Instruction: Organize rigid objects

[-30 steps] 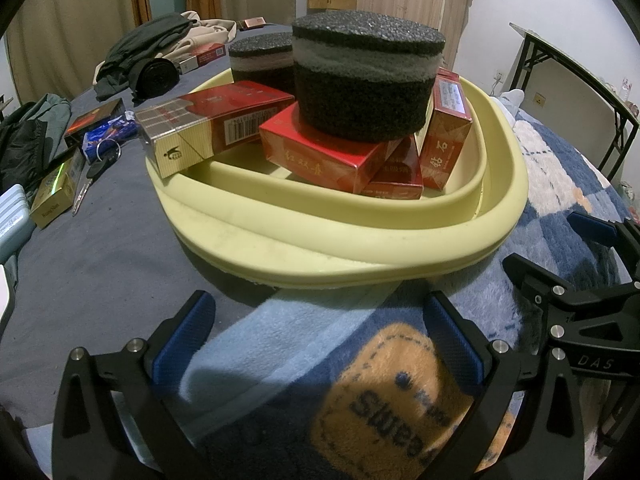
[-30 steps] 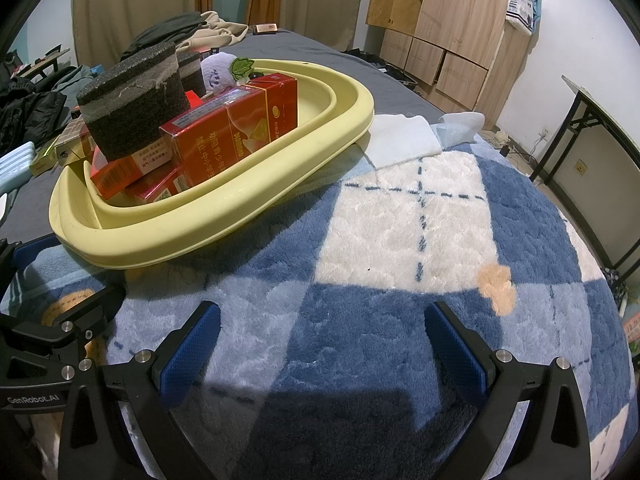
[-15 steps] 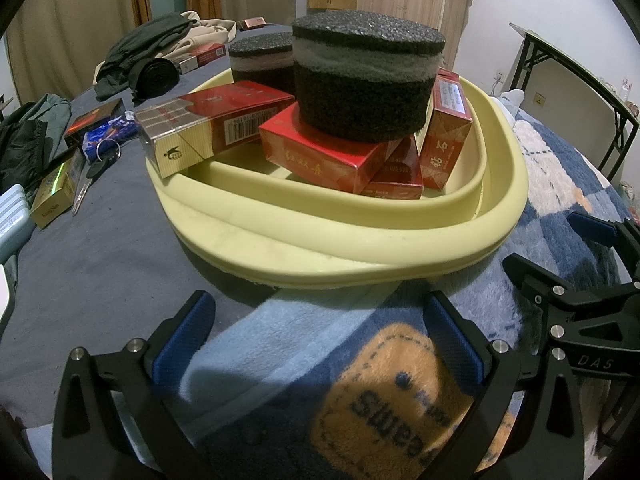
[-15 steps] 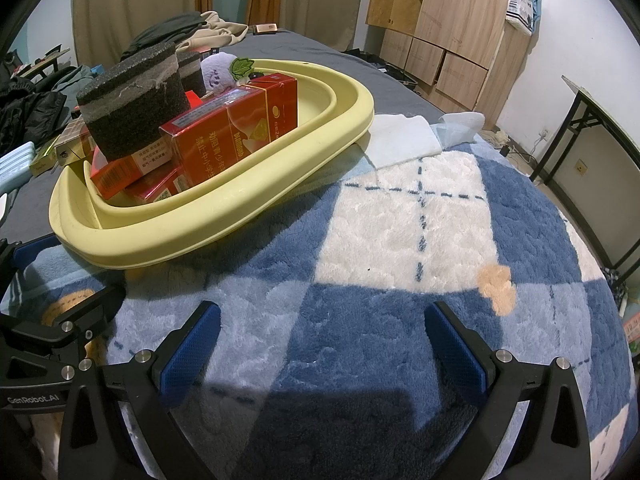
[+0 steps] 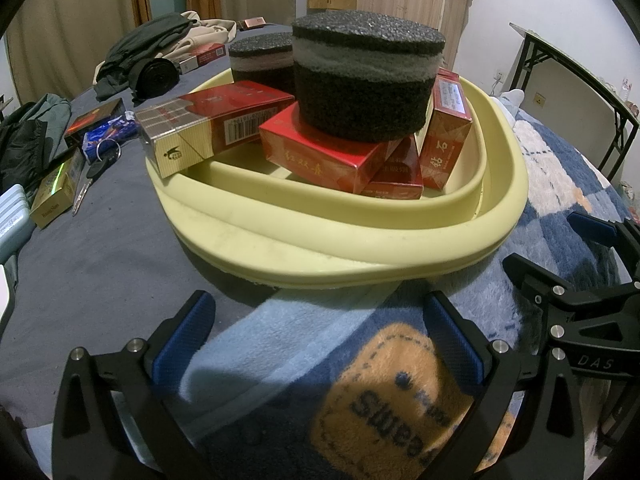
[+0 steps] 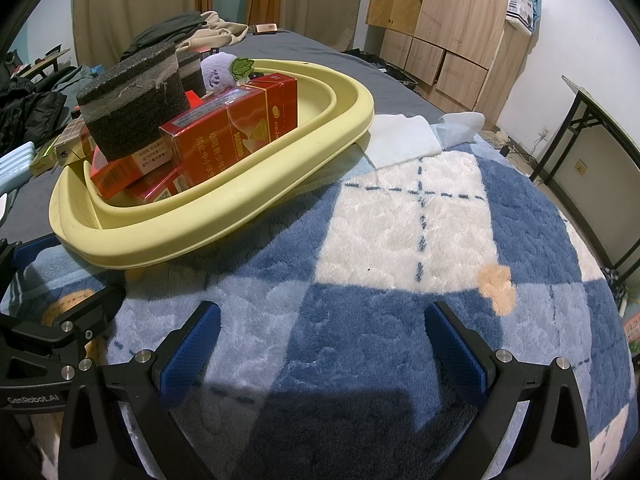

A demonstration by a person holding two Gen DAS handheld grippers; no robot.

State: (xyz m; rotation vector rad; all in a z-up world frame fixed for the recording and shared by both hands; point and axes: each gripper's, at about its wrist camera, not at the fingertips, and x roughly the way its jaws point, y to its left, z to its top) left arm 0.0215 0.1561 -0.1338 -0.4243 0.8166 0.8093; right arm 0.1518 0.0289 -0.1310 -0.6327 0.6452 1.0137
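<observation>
Nothing has moved since before: left gripper (image 5: pixel 318 334) and right gripper (image 6: pixel 322 338) stay spread wide and empty, yellow basin (image 5: pixel 360 248) lying ahead of them

Beige curtains (image 6: pixel 132 0) hang along the far wall, beside wooden wardrobes (image 6: pixel 452 20) with drawers below. The right wall (image 6: pixel 568 40) is plain white, and a black-framed folding table (image 6: pixel 600 120) stands against it. A fluffy blue-and-white checked blanket (image 6: pixel 400 220) covers the bed's grey sheet (image 5: pixel 100 260).
</observation>
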